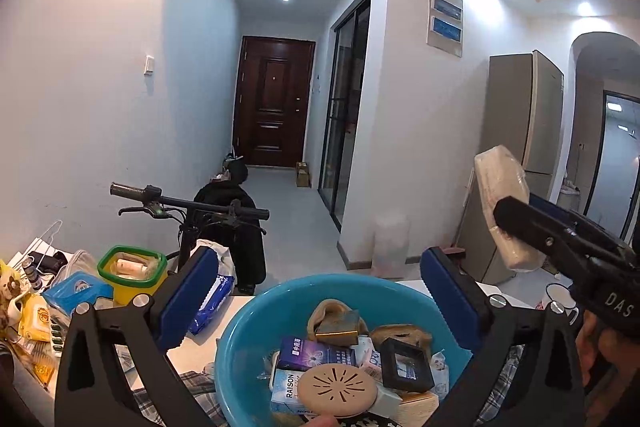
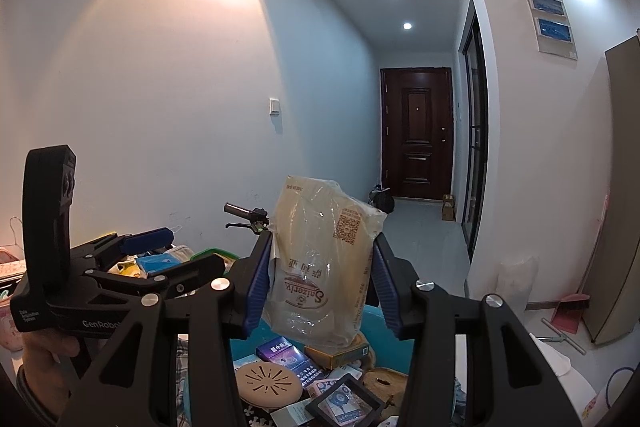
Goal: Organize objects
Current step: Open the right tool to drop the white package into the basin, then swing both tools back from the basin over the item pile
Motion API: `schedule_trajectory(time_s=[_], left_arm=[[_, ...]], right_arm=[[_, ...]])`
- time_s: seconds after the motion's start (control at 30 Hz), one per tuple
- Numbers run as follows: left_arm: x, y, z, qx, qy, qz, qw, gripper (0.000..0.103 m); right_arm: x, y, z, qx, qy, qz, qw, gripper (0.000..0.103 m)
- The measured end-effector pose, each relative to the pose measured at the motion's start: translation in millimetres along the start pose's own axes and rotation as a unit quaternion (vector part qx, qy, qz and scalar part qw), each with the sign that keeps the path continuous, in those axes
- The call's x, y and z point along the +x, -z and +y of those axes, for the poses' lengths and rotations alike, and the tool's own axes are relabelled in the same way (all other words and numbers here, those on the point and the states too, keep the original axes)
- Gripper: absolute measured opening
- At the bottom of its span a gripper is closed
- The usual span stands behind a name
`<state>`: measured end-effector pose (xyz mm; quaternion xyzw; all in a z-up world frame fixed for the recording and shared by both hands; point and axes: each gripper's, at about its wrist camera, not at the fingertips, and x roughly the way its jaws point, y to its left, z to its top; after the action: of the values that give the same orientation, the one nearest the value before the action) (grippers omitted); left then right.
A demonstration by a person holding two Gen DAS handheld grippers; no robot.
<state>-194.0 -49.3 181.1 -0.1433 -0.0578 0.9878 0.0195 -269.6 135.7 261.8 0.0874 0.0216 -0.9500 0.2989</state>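
Tissue pack [image 2: 320, 263], wrapped in clear plastic with printed text, is sitting between the blue fingers [image 2: 256, 287] of the right gripper [image 2: 322, 285], which are clenching it on both sides and holding it upright in the air. Below it, the blue basin [image 1: 240, 331] is standing on the white worktop [image 1: 208, 337], over a checkered cloth [image 1: 196, 391]. The basin is holding many small things: a round beige lid with slots [image 1: 337, 387], a purple box [image 1: 316, 351], a light blue box marked RAISON [image 1: 285, 391], a gold box [image 1: 337, 327] and a small black frame [image 1: 406, 365].

The left gripper [image 1: 320, 299] is hanging over the near side of the basin with its fingers [image 1: 188, 295] released and standing wide apart; nothing is between them. In the left wrist view the right gripper is appearing at the right edge with the tissue pack in its grip.

To the left of the basin, a yellow container with a green rim [image 1: 132, 273], a blue wipes pack [image 1: 212, 301] and other packets are lying on the worktop. Behind them a scooter handlebar [image 1: 188, 203] is showing, and a dark door [image 1: 272, 101] is closing the hallway.
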Motion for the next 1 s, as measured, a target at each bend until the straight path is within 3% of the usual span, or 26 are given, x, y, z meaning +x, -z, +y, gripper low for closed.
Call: schedule_trajectory(time_s=[0.2,0.27,0.37,1.0], left_arm=[[-4,-2,5,-0.015,0.002,-0.001,0.9999,0.103],[-6,-3,7,-0.02,0.003,-0.001,0.9998,0.103],[-6,-3,9,-0.024,0.002,0.001,0.9997,0.103],[-10,-6,6,-0.02,0.003,0.001,0.9998,0.103]], right_arm=[[1,3,2,-0.002,0.002,0.005,1.0,0.053],[4,4,3,-0.003,0.013,0.008,1.0,0.079],[7,6,1,0.001,0.029,0.01,1.0,0.101],[10,4,6,-0.01,0.03,0.028,0.999,0.102]])
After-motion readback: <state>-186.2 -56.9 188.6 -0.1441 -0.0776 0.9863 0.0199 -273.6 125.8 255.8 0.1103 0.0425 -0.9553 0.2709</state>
